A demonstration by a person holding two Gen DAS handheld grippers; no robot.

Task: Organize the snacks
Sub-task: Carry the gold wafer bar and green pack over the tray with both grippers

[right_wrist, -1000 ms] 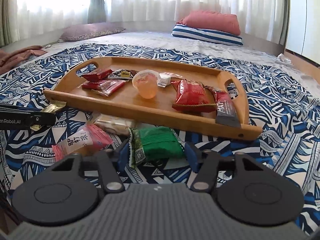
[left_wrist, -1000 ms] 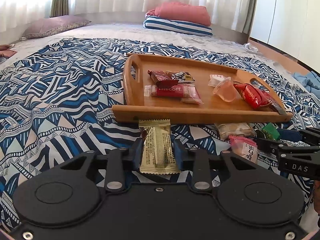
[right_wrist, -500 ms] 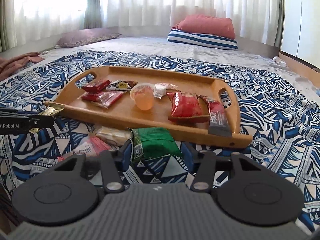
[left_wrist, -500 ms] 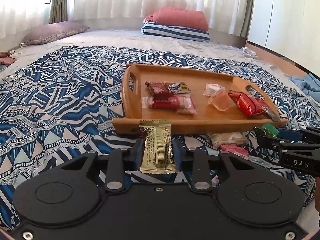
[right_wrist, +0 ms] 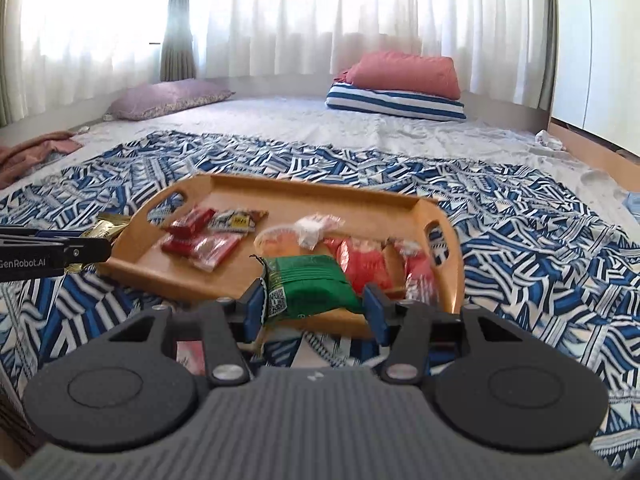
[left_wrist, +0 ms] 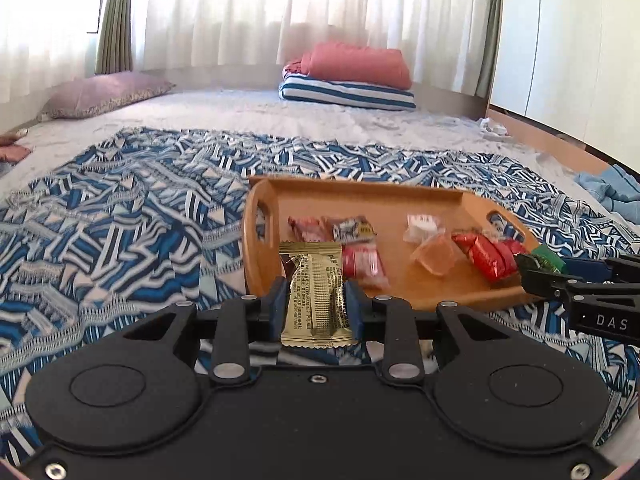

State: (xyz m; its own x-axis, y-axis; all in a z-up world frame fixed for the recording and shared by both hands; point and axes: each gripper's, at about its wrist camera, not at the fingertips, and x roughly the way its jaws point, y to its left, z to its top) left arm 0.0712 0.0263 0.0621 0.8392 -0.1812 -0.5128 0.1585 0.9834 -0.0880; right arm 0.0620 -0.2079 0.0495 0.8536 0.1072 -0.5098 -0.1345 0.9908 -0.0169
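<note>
A wooden tray (left_wrist: 400,196) (right_wrist: 304,196) with handles lies on the blue patterned blanket and holds several snacks: red packets (left_wrist: 488,256) (right_wrist: 208,248), a jelly cup (left_wrist: 434,256), a small clear wrapper (right_wrist: 316,228). My left gripper (left_wrist: 316,300) is shut on a gold snack packet (left_wrist: 316,292), held above the blanket at the tray's near left corner. My right gripper (right_wrist: 316,300) is shut on a green snack packet (right_wrist: 308,284), held over the tray's near edge. The green packet also shows at the right of the left wrist view (left_wrist: 548,258).
A pink snack packet (right_wrist: 188,356) lies on the blanket below my right gripper, partly hidden. Striped and pink pillows (left_wrist: 348,76) and a mauve pillow (right_wrist: 168,96) lie at the far end of the bed. White cupboards (left_wrist: 568,32) stand on the right.
Both grippers have lifted, each carrying its packet up off the blanket and toward the tray. The loose snacks in front of the tray have dropped out of sight below the grippers.
</note>
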